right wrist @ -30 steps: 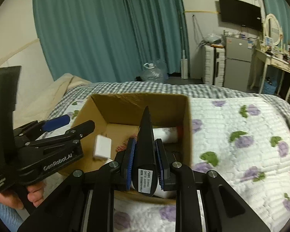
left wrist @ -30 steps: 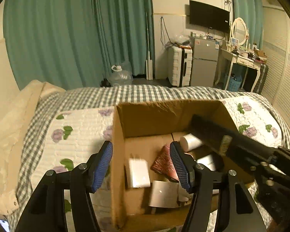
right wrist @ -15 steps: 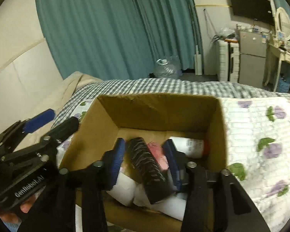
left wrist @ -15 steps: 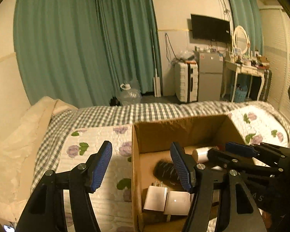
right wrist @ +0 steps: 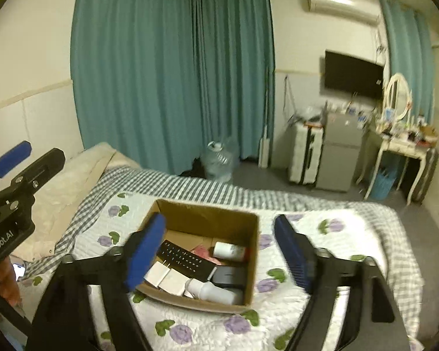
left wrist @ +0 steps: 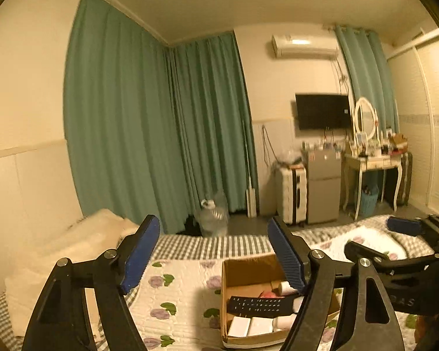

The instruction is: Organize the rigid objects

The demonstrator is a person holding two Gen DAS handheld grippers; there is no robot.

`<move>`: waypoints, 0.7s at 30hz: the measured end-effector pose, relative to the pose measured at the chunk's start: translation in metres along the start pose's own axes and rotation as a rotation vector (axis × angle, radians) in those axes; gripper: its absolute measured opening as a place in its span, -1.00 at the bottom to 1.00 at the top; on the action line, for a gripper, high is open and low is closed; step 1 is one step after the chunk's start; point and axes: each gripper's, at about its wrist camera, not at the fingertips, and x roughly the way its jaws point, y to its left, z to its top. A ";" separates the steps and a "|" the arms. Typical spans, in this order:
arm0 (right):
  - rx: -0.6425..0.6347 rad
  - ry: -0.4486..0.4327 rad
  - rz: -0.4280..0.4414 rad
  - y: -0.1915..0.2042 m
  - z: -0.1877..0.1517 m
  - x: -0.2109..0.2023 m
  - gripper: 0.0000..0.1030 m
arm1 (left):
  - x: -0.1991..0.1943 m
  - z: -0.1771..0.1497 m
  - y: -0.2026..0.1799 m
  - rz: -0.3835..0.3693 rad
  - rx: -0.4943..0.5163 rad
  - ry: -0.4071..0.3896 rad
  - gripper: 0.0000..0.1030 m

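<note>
Pulling back from the cardboard box (right wrist: 250,228) on the bed (right wrist: 336,234), I have both grippers up and clear of it. A second ago my right gripper (right wrist: 219,254) was clenched on the black remote control (right wrist: 184,259); its jaws have just been opening and now stand wide with nothing between them. That remote lies flat inside the box, across the middle, on top of the other things. My left gripper (left wrist: 216,254) has also just been opening further, and it is empty too.

By my reading this item is stowed and the hands are free for the next one.

Inside the box with the remote: two white chargers (right wrist: 166,278) at the near edge, a white bottle (right wrist: 210,289) lying beside them, a dark case (right wrist: 229,275), something pink (right wrist: 202,251) and a white tube with a red cap (right wrist: 229,250) against the far side.

The box looks fairly full, so another item may have to sit on top. I see no loose object on the quilt around the box, and nothing stands between my grippers and it. A water jug (right wrist: 219,161) sits on the floor well beyond the box.
</note>
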 end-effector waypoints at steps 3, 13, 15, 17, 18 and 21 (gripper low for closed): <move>-0.005 -0.059 -0.035 0.001 0.003 -0.033 1.00 | -0.016 0.003 0.005 -0.023 -0.036 -0.003 0.57; 0.046 -0.120 -0.035 -0.005 -0.033 -0.048 1.00 | -0.019 -0.040 0.011 -0.006 -0.067 0.040 0.57; 0.047 -0.121 -0.059 -0.008 -0.049 -0.038 1.00 | -0.015 -0.055 0.010 -0.023 -0.069 0.060 0.57; 0.048 -0.104 -0.079 -0.010 -0.061 -0.024 1.00 | -0.006 -0.068 0.008 -0.034 -0.074 0.091 0.57; 0.055 -0.081 -0.080 -0.012 -0.067 -0.014 1.00 | -0.004 -0.074 0.006 -0.034 -0.073 0.100 0.57; 0.073 -0.037 -0.082 -0.016 -0.079 0.004 1.00 | 0.007 -0.093 -0.002 -0.017 -0.056 0.147 0.57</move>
